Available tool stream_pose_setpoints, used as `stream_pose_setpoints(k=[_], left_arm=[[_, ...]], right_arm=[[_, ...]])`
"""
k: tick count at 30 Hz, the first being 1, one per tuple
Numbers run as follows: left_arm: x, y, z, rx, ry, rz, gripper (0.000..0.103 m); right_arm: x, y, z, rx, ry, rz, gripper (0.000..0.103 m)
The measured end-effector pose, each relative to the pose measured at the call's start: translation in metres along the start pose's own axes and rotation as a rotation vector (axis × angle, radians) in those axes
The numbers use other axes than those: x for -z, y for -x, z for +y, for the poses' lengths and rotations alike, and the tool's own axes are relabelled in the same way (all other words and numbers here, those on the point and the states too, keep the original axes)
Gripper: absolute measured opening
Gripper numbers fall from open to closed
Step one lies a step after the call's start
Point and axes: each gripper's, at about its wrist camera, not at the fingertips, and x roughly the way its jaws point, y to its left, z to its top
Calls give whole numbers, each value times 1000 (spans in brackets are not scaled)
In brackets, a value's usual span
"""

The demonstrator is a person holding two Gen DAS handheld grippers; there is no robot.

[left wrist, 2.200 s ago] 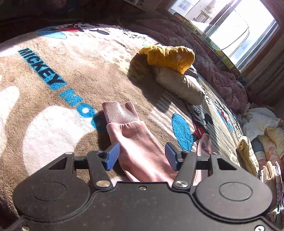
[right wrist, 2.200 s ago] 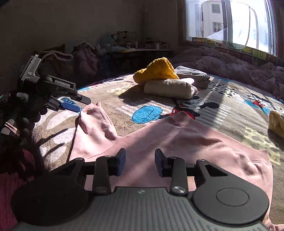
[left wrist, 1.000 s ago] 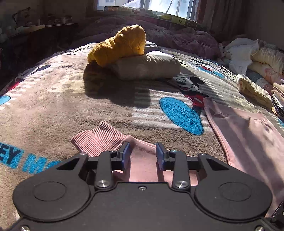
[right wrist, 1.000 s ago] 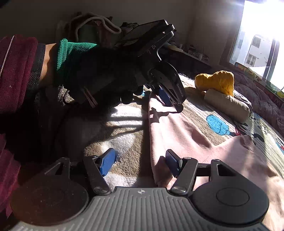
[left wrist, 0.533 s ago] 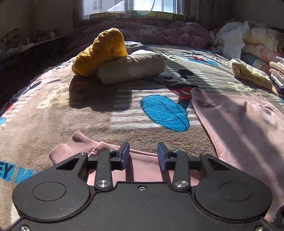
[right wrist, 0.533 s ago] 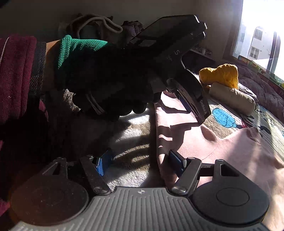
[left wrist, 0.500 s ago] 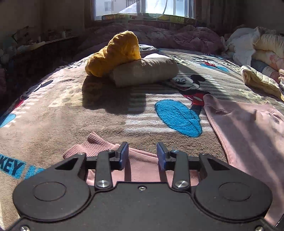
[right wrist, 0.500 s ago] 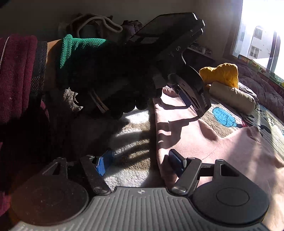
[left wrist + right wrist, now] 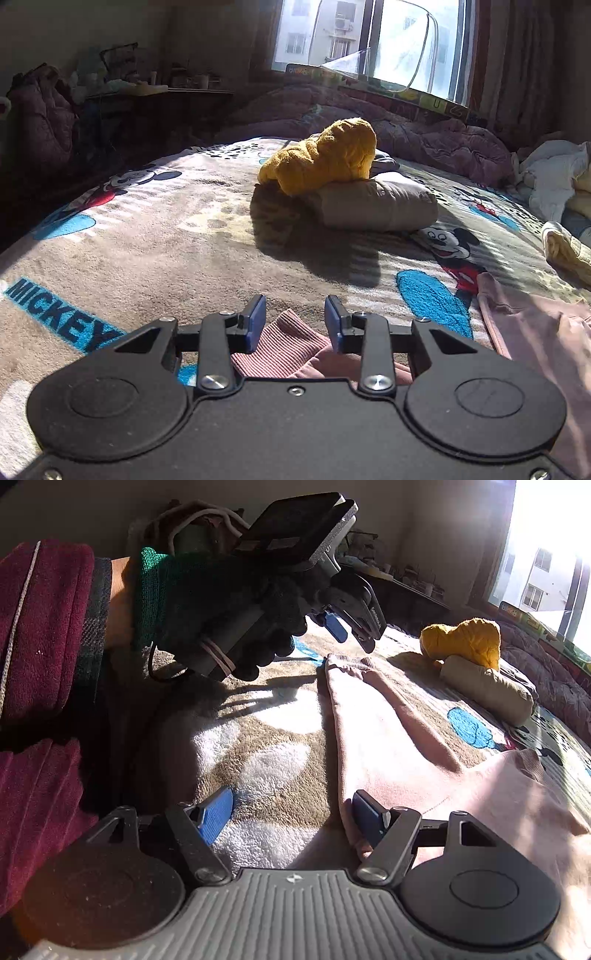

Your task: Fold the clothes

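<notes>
A pink sweatshirt (image 9: 388, 746) lies flat on the Mickey Mouse blanket (image 9: 147, 240), one sleeve stretched out to its ribbed cuff (image 9: 284, 345). My left gripper (image 9: 295, 319) hovers just above that cuff, its blue pads apart and nothing clamped between them. In the right wrist view a gloved hand (image 9: 221, 602) holds the left gripper (image 9: 351, 627) over the cuff (image 9: 345, 661). My right gripper (image 9: 291, 818) is wide open low over the blanket; its right fingertip (image 9: 365, 821) touches the sleeve's edge near the shoulder. The sweatshirt's body (image 9: 535, 332) spreads to the right.
A yellow garment (image 9: 325, 158) rests on a folded beige one (image 9: 376, 205) mid-bed. A purple quilt (image 9: 443, 144) lies under the window, and a pile of loose clothes (image 9: 554, 177) sits at the right. A person's maroon sleeve (image 9: 40, 635) fills the left of the right wrist view.
My left gripper has drawn back along the sleeve and tilted up, so the cuff now sits between its pads. The right gripper has barely moved and stays wide open.
</notes>
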Motion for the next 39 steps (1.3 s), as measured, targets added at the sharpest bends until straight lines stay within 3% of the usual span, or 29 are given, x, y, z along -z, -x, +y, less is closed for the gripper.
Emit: stream_pose_setpoints(k=[3,6,7,10,15,18,21,24,25,28,29,31,32,34,35,37,39], left_arm=[[6,5,-23,107,-93,15,37],[13,2,-38,107,-112,36,36],[15,1,-42,108,-109,43,36],[18,4,-53,130,-92,43,37],[19,35,-86,260,-110,-3,37],[32,65,-130,344,-245,11,36],[60,93,-166,426,-364,55,36],[95,108,-191,377,-544,79,36],[107,113,-200,360,-604,88,35],[142,128,-225,307,-782,112,34],[153,133,-232,291,-835,118,34],[144,144,-227,301,-720,90,34],[145,146,-227,300,-708,90,36],[157,142,-234,263,-762,174,40],[164,139,-236,258,-773,218,40],[158,148,-238,245,-739,182,41],[147,160,-238,229,-693,158,44]], right_arm=[[2,5,10,5,54,0,72],[3,16,18,-22,84,6,70],[3,22,20,-35,91,1,65],[10,52,23,-10,103,-40,65],[31,109,-9,105,-78,-70,62],[51,145,-41,221,-237,-85,54],[81,172,-75,359,-392,-79,38],[101,174,-94,435,-407,-68,27],[107,170,-93,443,-388,-37,25],[136,141,-73,434,-250,164,25],[136,146,-62,458,-193,144,24],[130,154,-53,472,-159,122,25],[126,159,-48,479,-139,101,26],[119,167,-38,494,-96,28,30],[120,163,-40,489,-101,57,30],[129,148,-50,403,-174,196,32],[129,154,-46,432,-158,144,31]])
